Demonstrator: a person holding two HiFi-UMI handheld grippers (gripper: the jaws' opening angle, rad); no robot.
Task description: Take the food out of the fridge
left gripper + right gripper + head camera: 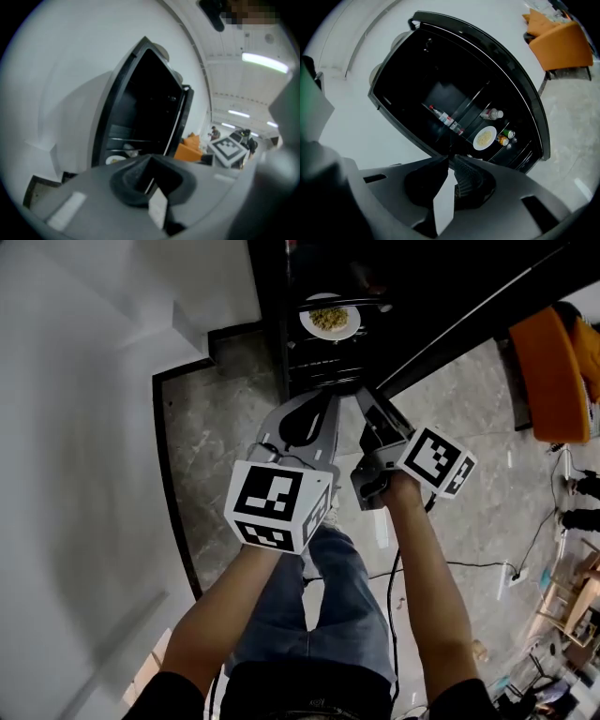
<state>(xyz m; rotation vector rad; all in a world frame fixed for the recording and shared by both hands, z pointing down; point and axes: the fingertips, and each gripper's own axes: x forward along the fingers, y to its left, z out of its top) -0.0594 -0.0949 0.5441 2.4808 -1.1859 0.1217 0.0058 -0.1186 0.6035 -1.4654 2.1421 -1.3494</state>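
Observation:
A white plate of yellowish food (329, 320) sits on a shelf inside the open black fridge (298, 367). It also shows in the right gripper view as the plate (484, 138) and faintly in the left gripper view as the plate (115, 159). My left gripper (322, 399) and right gripper (372, 401) hang side by side just outside the fridge front, both pointing at it, apart from the plate. The left gripper (149, 159) has its jaws together and empty. The right gripper (451, 158) also has its jaws together with nothing between them.
The fridge door (487, 315) stands open to the right. A bottle (446, 119) lies on an upper shelf, a white bottle (493, 113) and cans (506, 137) stand near the plate. An orange chair (553, 371) is at the right. A white wall (84, 427) runs along the left; cables (469, 565) cross the floor.

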